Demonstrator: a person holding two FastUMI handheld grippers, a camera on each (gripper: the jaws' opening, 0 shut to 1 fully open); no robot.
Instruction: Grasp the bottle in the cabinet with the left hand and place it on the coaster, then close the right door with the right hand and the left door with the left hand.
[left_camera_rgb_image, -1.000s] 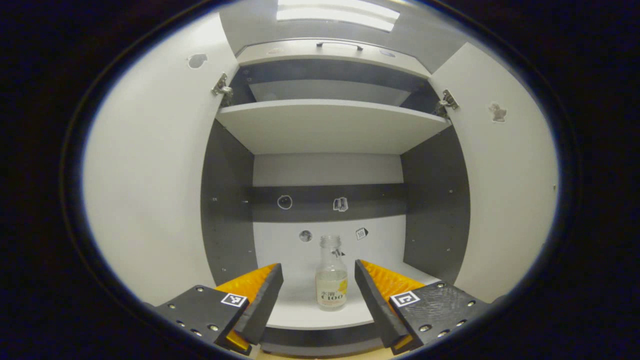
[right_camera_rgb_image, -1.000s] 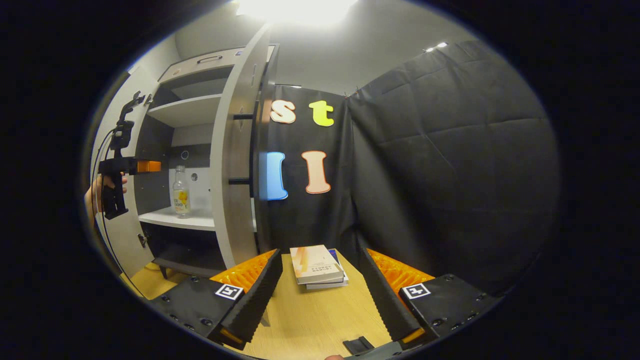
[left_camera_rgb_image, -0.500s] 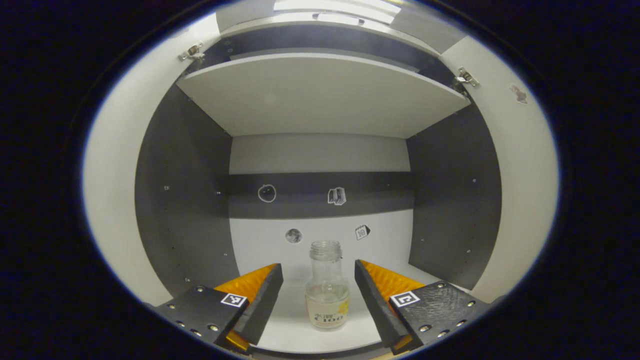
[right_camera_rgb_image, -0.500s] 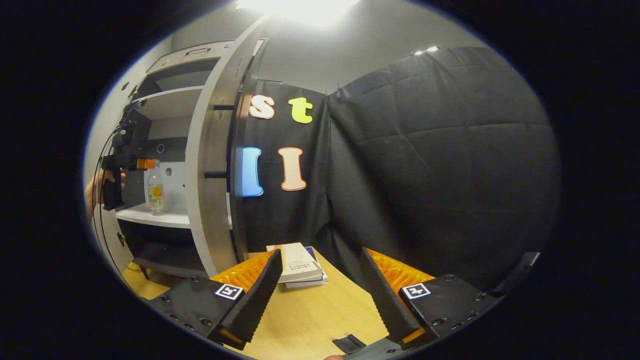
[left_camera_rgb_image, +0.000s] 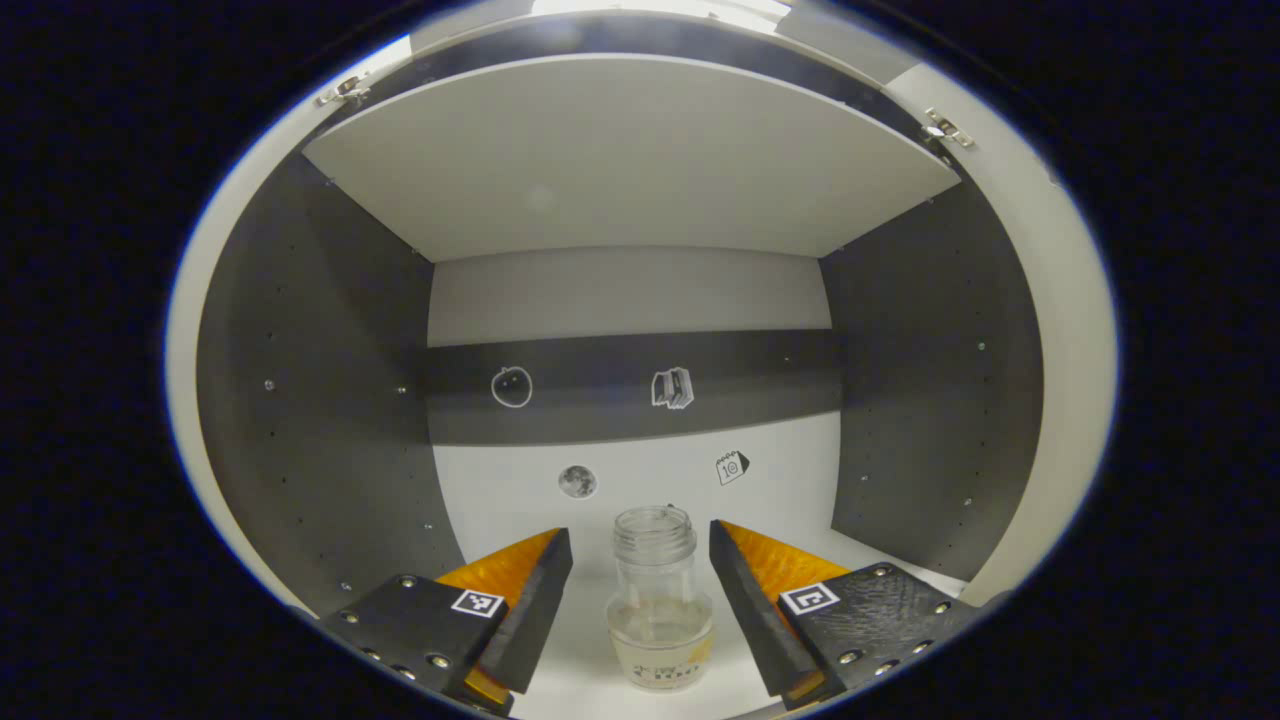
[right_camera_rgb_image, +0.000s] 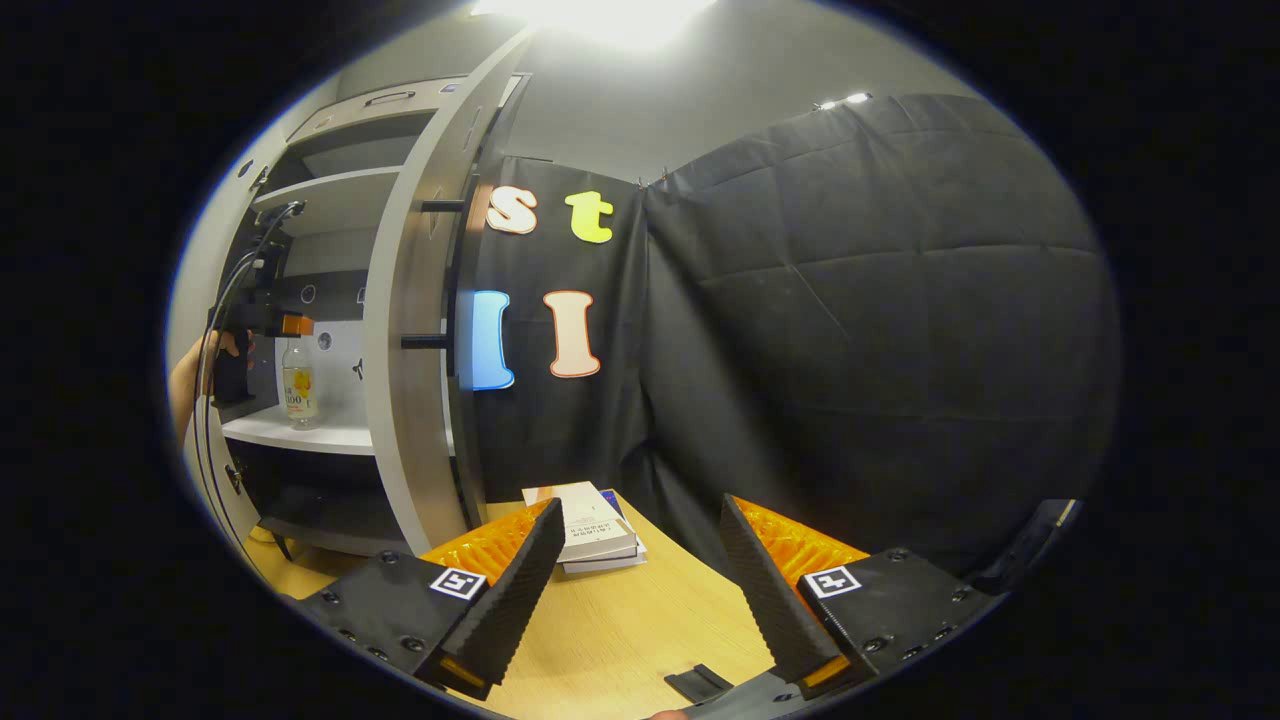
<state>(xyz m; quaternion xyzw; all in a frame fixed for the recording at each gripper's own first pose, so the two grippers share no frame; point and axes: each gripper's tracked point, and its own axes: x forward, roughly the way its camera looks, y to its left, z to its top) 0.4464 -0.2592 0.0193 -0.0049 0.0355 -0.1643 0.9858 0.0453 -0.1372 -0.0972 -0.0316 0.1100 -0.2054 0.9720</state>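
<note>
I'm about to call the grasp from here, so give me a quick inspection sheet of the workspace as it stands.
Surface: wooden table, mostly bare; white cabinet shelf carries the bottle.
Job's things: clear glass bottle, uncapped, upright on the shelf, between the left gripper's fingers with gaps on both sides; right door open; coaster not seen.
Clutter: stack of books on the table by the cloth; small black part at the near edge.
Grippers: left gripper open, straddling the bottle; right gripper open, empty, over the table.
Cables: black cables run from the left gripper.
Surroundings: black cloth wall; stickers on the cabinet back panel.
</note>
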